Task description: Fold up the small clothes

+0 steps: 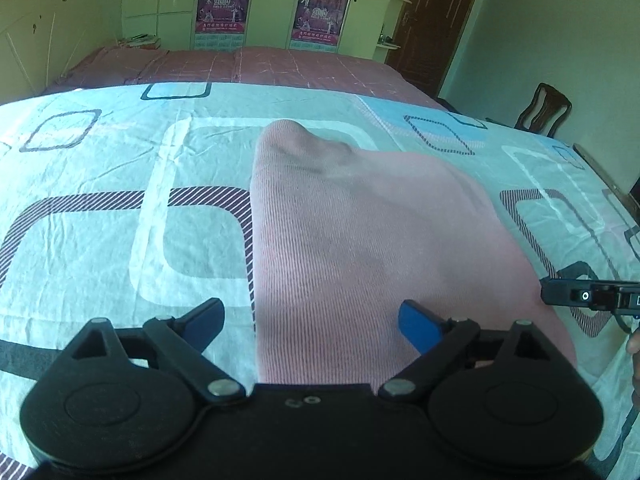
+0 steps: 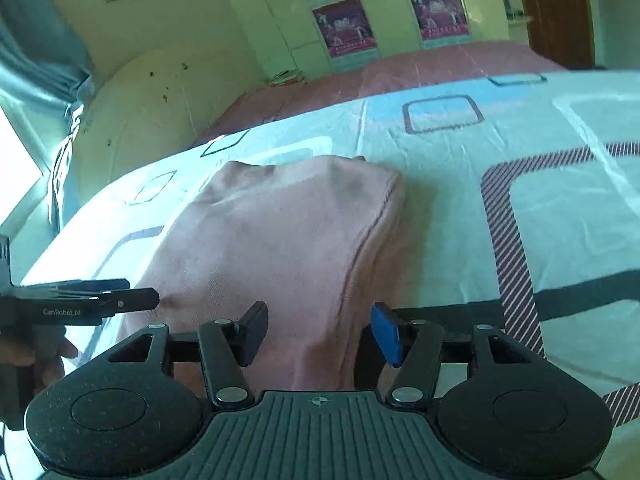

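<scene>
A pink ribbed garment lies folded on the patterned bed sheet, with a raised hump at its far end. My left gripper is open wide over its near left edge, one finger above the sheet and the other above the cloth. In the right wrist view the same garment shows a seamed fold along its right side. My right gripper hangs open over its near end, the cloth lying between the fingers without being pinched. Each gripper shows in the other's view: the right gripper at the right edge, the left gripper at the left edge.
The sheet covers the near part of the bed; a maroon bedspread lies beyond it. Behind stand a wardrobe with posters and a brown door. A wooden chair sits at the right. A hand holds the left gripper.
</scene>
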The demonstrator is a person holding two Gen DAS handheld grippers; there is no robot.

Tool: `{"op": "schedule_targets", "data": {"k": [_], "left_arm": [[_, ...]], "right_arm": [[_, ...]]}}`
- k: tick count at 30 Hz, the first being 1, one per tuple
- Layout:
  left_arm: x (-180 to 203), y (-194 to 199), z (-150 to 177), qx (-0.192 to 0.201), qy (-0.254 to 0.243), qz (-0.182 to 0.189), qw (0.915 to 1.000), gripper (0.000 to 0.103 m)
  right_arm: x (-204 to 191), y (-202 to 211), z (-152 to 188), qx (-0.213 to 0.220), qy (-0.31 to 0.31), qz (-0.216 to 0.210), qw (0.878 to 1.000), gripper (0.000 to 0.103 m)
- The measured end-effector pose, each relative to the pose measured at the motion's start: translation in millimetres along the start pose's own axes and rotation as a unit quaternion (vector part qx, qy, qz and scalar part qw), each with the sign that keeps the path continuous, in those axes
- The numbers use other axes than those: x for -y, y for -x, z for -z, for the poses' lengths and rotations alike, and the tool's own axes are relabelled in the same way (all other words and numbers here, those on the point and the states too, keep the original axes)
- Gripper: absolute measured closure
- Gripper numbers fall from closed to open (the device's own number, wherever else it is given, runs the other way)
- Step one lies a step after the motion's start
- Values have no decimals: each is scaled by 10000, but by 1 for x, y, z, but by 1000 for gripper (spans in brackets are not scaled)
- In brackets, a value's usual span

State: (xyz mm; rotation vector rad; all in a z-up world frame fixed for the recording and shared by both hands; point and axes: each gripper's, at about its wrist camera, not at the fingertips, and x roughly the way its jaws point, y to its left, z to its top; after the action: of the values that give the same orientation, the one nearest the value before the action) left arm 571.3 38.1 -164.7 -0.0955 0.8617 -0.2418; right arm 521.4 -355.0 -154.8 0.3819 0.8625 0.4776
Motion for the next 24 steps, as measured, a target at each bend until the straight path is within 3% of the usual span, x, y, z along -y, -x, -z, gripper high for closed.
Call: {"op": "schedule_targets", "data": {"k": [2, 6, 11, 15, 18, 20, 24], "left_arm": [[-3, -7, -3, -84, 62, 144, 9998, 13], [-13, -20, -11, -309, 341, 335, 9984, 8], [-32, -35, -14, -549, 783, 785, 9923, 12], [-34, -42, -17, -614, 775, 919, 9908, 20], [-28, -47, -22, -653, 741, 886, 9912, 31], [-22, -50, -26, -695, 697, 797, 9920, 35], [-4, -48, -35, -704, 241, 541, 9958, 56]], "right_arm": [[18, -6, -7, -203, -337, -422, 9983, 46], [45, -24, -16, -544, -833, -813, 9917, 46], [64, -34, -22, -725, -1237, -1282, 9813, 46], [67, -49, -28, -860, -1387, -1461, 9757, 59], [67, -62, -33, -936, -1449, -1499, 9735, 74], [63, -66, -36, -938, -1403, -1456, 9748, 77], [34, -58, -38, -837, -570, -886, 9909, 83]]}}
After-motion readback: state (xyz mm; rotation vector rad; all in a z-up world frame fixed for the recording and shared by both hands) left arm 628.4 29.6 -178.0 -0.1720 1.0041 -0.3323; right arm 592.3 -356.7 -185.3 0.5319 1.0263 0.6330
